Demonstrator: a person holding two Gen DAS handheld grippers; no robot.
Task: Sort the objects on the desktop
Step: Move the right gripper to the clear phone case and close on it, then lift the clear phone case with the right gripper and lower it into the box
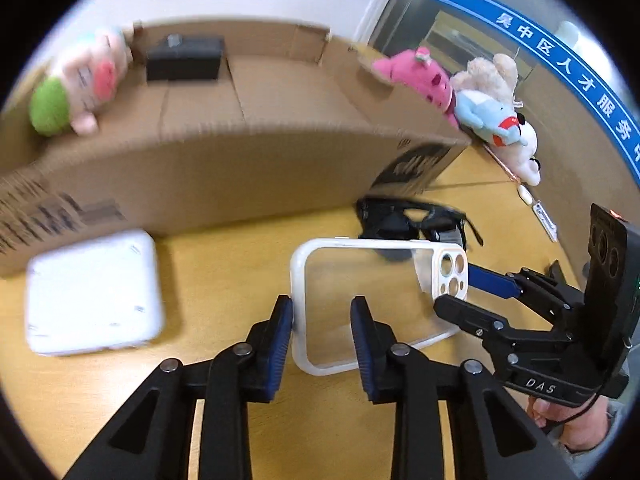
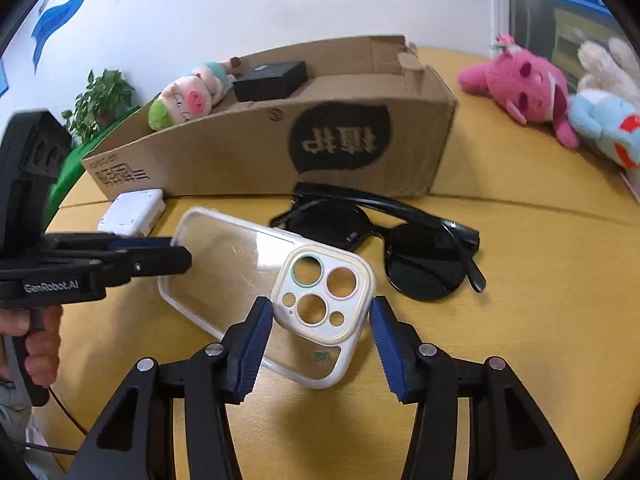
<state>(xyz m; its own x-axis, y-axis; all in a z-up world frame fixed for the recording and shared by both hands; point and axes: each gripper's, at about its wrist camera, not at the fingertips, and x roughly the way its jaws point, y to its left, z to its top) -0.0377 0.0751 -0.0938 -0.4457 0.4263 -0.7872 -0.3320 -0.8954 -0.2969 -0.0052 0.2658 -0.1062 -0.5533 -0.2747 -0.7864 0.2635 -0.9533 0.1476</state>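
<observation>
A clear phone case (image 1: 360, 280) with a white rim and camera cut-outs lies on the yellow table (image 2: 520, 320). My left gripper (image 1: 322, 304) straddles its plain short end, with one blue pad against the rim and the other in front of the clear back. A gap shows between rim and pad, so it is open. In the right wrist view the left gripper (image 2: 178, 250) reaches in from the left. My right gripper (image 2: 321, 304) brackets the camera end of the case (image 2: 240, 256). Its left pad is close and its right pad is slightly apart, so it is open too.
Black sunglasses (image 2: 420, 264) lie just behind the case. Behind them stands a long cardboard box (image 2: 240, 148) holding a pig plush (image 2: 184, 96) and a black box (image 2: 270, 80). A white square box (image 1: 92, 292) sits at the left. Pink (image 2: 520, 84) and blue (image 2: 604, 128) plush toys lie far right.
</observation>
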